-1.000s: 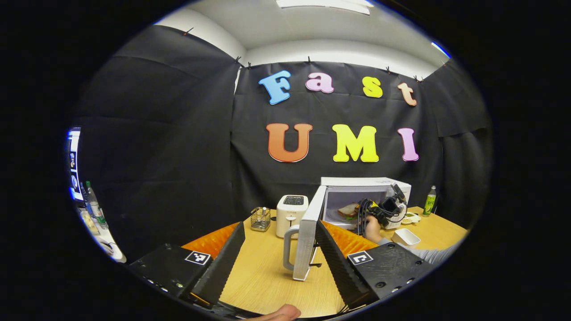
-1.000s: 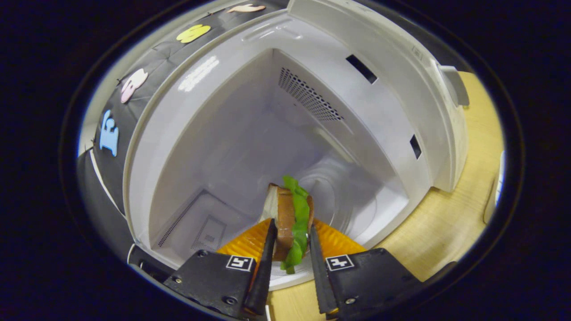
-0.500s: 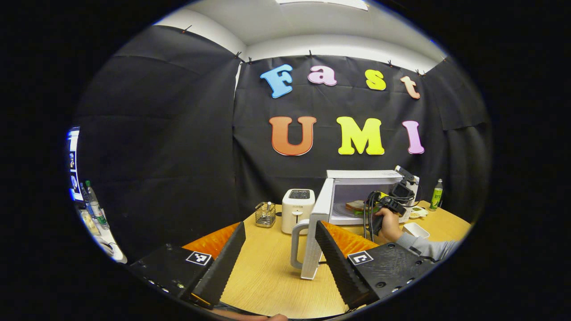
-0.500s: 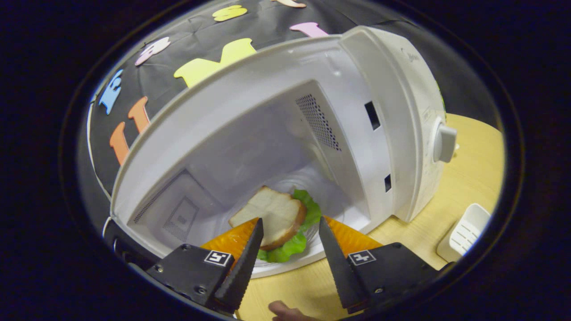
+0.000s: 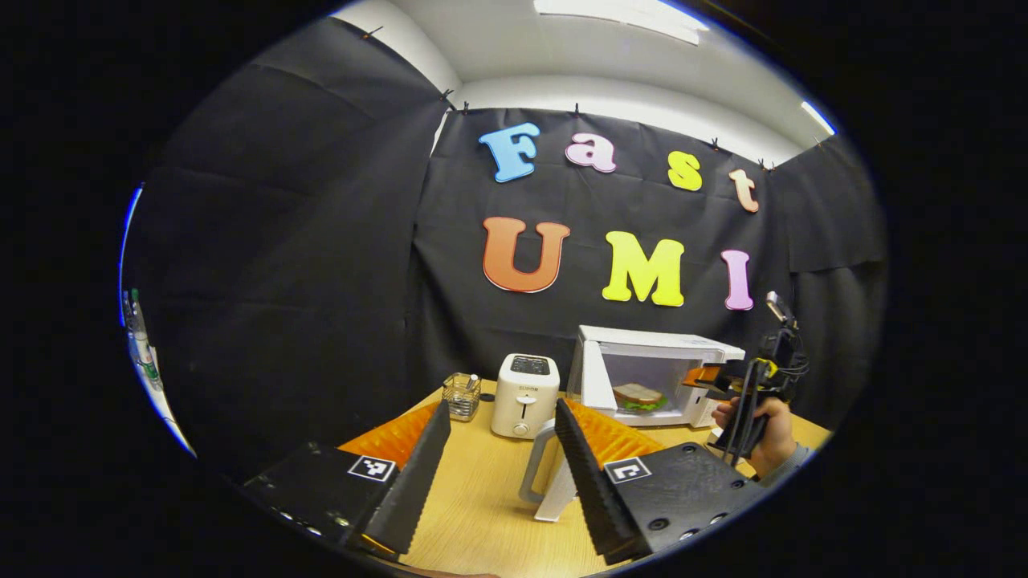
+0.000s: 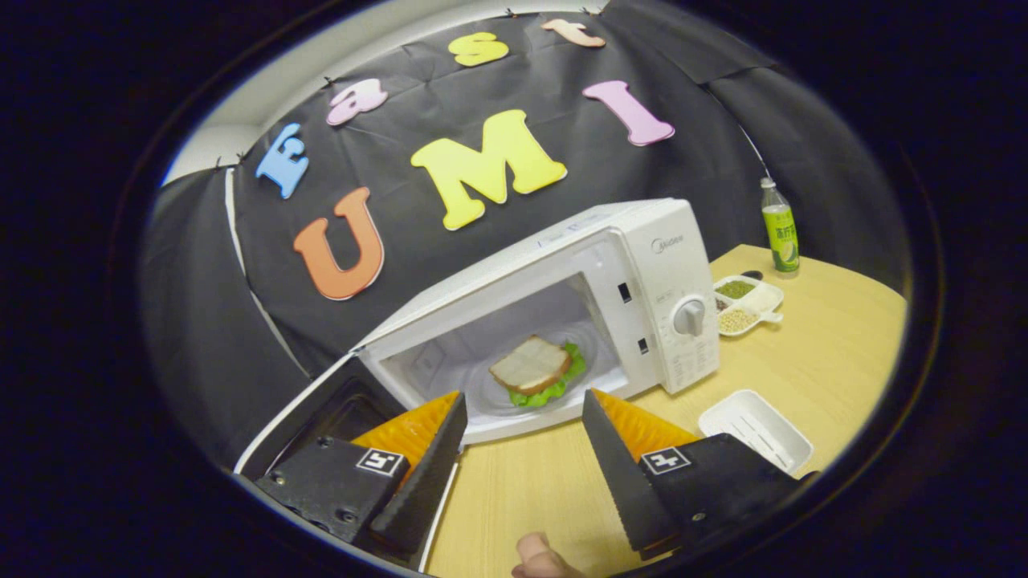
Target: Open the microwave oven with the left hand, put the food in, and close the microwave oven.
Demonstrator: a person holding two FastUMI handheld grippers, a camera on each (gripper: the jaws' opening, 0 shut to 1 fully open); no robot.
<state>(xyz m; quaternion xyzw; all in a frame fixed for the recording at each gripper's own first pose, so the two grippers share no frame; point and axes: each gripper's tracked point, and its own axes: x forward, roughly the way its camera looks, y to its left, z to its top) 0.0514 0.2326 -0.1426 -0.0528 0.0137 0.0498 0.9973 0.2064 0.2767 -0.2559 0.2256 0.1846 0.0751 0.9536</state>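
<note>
The white microwave (image 6: pixel 658 265) stands with its door (image 6: pixel 321 405) swung wide to the left. A sandwich (image 6: pixel 536 368) with lettuce lies flat on the glass plate inside. My right gripper (image 6: pixel 524 396) is open and empty, drawn back in front of the cavity, apart from the sandwich. In the left gripper view the microwave (image 5: pixel 666 353) sits at the back right with the sandwich (image 5: pixel 638 395) inside. The door's edge and handle (image 5: pixel 534 466) stand between the fingers of my open left gripper (image 5: pixel 500 404), close to its right finger. A hand (image 5: pixel 767 429) holds the right gripper (image 5: pixel 707 376) near the microwave.
A white toaster (image 5: pixel 524 393) and a small wire holder (image 5: pixel 462 395) stand left of the microwave. To the microwave's right are a divided dish of beans (image 6: pixel 739 301), a green bottle (image 6: pixel 779 229) and a white rectangular tray (image 6: pixel 755 425). A thumb (image 6: pixel 538 558) shows at the bottom edge.
My right gripper opened, let go of the sandwich onto the plate and pulled back out of the microwave. The left gripper drew back a little from the open door.
</note>
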